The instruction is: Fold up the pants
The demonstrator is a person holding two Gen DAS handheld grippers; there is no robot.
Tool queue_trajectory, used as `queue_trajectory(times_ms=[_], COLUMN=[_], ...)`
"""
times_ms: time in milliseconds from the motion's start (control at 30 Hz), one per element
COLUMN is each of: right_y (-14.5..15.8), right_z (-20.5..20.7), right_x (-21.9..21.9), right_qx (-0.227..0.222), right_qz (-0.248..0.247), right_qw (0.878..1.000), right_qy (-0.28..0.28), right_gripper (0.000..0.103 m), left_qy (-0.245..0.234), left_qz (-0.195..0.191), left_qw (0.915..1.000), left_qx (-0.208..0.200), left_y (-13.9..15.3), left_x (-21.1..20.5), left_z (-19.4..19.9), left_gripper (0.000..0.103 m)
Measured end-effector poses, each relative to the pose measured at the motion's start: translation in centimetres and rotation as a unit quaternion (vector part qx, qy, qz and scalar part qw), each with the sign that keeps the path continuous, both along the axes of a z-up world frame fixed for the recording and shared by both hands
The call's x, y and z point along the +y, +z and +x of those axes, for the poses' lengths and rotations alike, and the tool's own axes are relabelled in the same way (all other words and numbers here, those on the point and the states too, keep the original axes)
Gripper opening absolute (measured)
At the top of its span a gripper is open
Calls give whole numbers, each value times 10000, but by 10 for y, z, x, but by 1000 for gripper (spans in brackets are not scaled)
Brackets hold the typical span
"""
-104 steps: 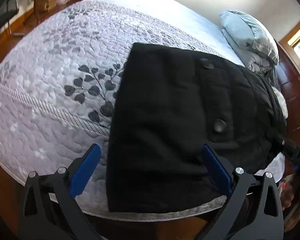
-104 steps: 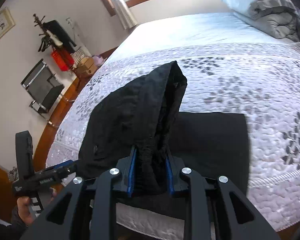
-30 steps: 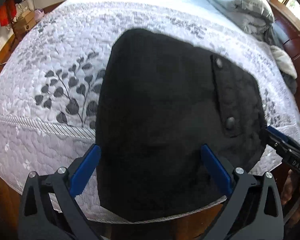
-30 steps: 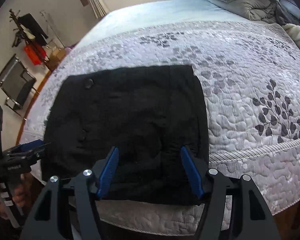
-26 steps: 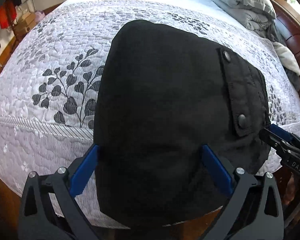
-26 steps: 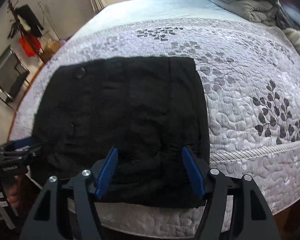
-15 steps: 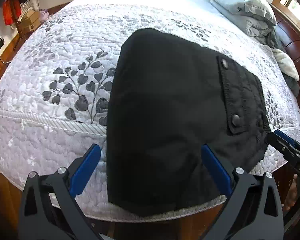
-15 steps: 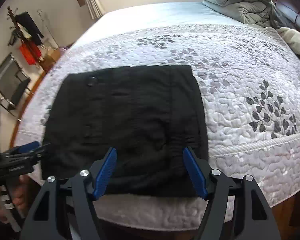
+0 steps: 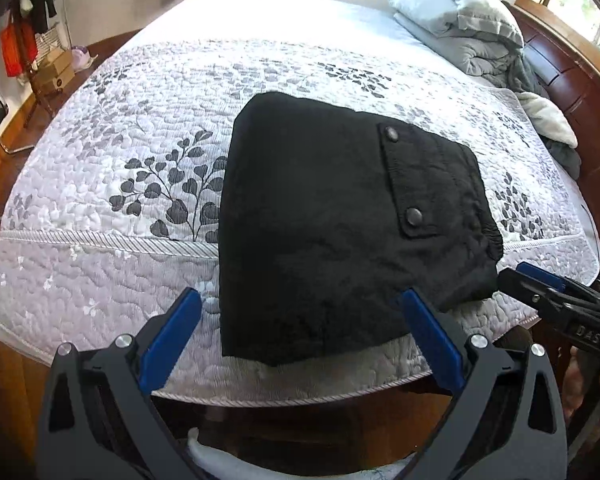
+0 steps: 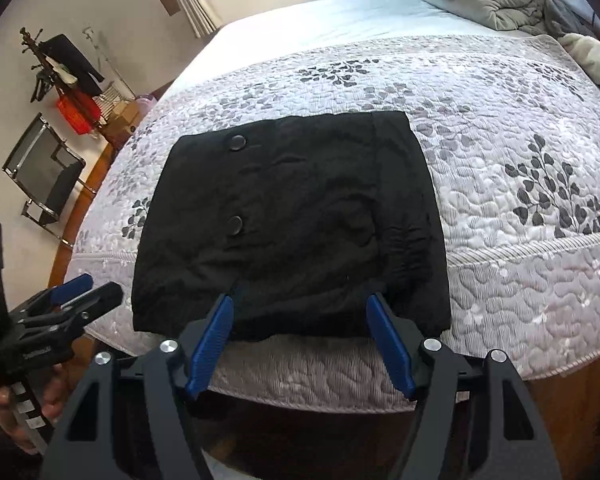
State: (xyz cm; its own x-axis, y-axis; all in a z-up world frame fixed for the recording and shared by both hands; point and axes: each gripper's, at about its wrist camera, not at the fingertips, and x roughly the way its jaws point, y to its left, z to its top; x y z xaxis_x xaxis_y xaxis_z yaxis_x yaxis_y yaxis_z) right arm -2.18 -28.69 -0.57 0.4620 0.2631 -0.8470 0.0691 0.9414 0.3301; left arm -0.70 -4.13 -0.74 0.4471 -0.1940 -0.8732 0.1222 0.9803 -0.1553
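The black pants (image 9: 332, 216) lie folded into a flat rectangle near the front edge of the quilted bed (image 9: 112, 216), a buttoned pocket flap on top. They also show in the right wrist view (image 10: 292, 224). My left gripper (image 9: 300, 304) is open and empty, just short of the pants' near edge. My right gripper (image 10: 300, 308) is open and empty at the pants' near edge. The right gripper shows at the right of the left wrist view (image 9: 556, 300). The left gripper shows at the left of the right wrist view (image 10: 60, 304).
A folded grey duvet (image 9: 460, 28) and loose clothes lie at the head of the bed by a wooden headboard (image 9: 572, 92). A coat rack (image 10: 60, 68), boxes and a black chair (image 10: 44, 172) stand on the wooden floor to the left.
The right gripper has let go of the lifted pants fold, which now lies flat. Both grippers have drawn back toward the bed's front edge.
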Motion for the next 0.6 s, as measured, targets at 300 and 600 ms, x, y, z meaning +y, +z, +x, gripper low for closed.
queue_trajectory(times_ms=[300,600], right_y=[-3,-16], right_z=[-3,2], right_x=[-3,-6], right_qx=[65,224], right_qz=[-15,-35], right_qw=[9999,9996], right_qy=[-121,-179], right_gripper=[70,70], left_qy=[-159,-14], left_qz=[59,115], left_qw=[9998,9995], left_qx=[-37,281], left_y=[4,-18], left_x=[-5,-2], left_z=[-9,-4], left_gripper=[100,100])
